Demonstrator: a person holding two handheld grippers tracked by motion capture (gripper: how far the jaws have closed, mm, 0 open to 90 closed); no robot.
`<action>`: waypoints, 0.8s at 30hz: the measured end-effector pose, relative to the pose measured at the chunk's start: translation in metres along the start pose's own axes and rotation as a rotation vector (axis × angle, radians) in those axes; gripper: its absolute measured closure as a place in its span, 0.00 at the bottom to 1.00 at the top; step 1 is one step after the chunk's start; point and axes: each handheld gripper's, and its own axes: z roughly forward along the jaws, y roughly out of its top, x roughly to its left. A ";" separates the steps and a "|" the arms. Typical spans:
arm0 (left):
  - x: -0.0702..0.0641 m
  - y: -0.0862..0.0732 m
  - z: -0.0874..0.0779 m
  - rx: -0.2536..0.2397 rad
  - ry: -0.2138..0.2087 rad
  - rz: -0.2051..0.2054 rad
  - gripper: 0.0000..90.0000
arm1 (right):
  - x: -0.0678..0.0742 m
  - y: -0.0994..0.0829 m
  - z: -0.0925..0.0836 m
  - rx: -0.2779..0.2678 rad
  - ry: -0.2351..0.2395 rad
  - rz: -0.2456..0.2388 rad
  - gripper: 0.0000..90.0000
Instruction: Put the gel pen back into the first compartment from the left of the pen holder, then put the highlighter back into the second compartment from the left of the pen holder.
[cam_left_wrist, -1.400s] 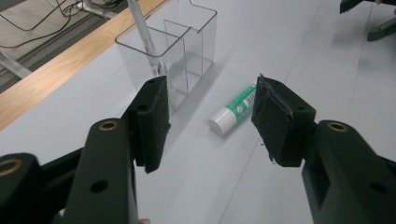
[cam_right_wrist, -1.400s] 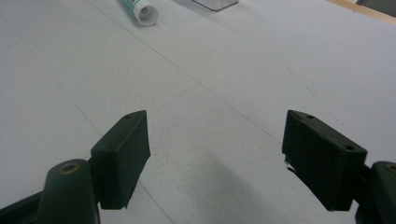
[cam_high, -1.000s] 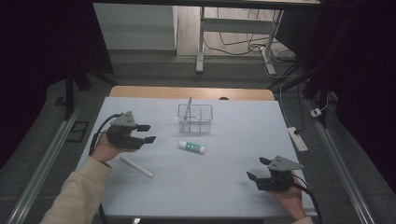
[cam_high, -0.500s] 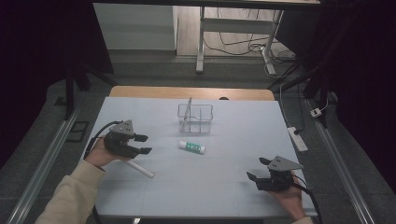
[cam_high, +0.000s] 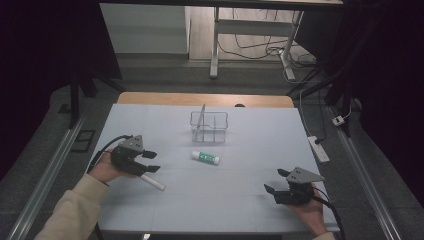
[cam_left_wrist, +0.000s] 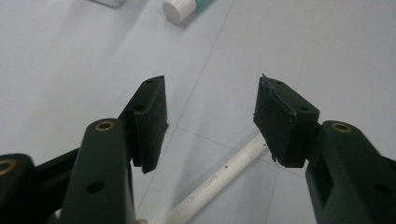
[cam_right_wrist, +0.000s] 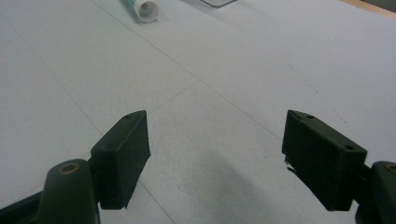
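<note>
— Leftward and nearer: since a second ago the left claw (cam_high: 152, 162) has drawn back over the pen (cam_left_wrist: 219, 179).
— Holding it?
— No. Its jaws stand wide, the white pen lying on the tabletop (cam_high: 240, 200) beneath the gap, untouched.
— And the right claw (cam_high: 276, 181)?
— Wide too, nothing between, near the front edge.
— Farther off?
— A tube (cam_high: 205, 157), then a clear bin (cam_high: 209, 127).

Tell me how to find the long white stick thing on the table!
Start at the clear plastic organizer in the middle of the pale table, then look toward the left gripper. The white marker lies flat just below its open jaws. It is plain, long and thin, unlike the short glue stick with its green label.
</note>
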 end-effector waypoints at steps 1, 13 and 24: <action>0.000 0.000 0.000 0.007 -0.002 0.003 0.49 | 0.000 0.000 0.000 0.001 0.000 0.000 0.26; -0.005 -0.001 0.007 0.073 -0.057 0.055 0.46 | 0.000 0.000 0.000 0.000 -0.002 0.002 0.26; -0.011 -0.001 0.022 0.174 -0.084 0.117 0.44 | 0.000 0.000 0.001 0.000 0.004 0.000 0.26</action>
